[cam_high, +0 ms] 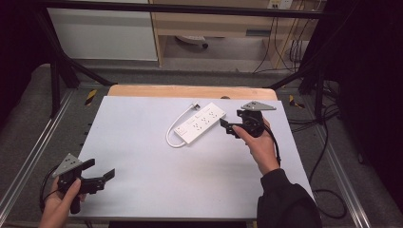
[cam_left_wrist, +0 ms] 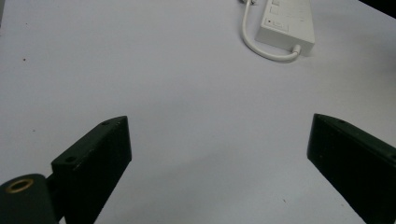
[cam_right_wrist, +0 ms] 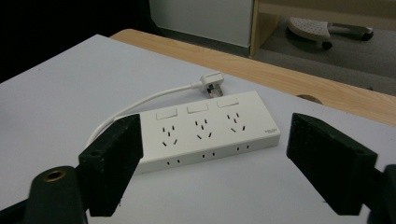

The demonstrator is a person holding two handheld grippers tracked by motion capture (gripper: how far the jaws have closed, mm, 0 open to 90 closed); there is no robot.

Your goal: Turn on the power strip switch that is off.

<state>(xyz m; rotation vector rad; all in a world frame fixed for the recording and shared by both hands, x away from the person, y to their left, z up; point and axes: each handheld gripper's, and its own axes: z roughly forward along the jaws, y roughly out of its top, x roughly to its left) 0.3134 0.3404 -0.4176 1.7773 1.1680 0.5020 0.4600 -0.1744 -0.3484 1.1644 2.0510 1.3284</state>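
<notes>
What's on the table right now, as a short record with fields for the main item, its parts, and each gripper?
main item: white power strip, lying flat on the table, right of centre
sockets: three on top, each with a switch
cord: white cord loops from one end, plug resting beside the strip
right gripper: open, aimed at the strip from its right end, not touching
left gripper: open, at the near left corner, nothing between its fingers
</notes>
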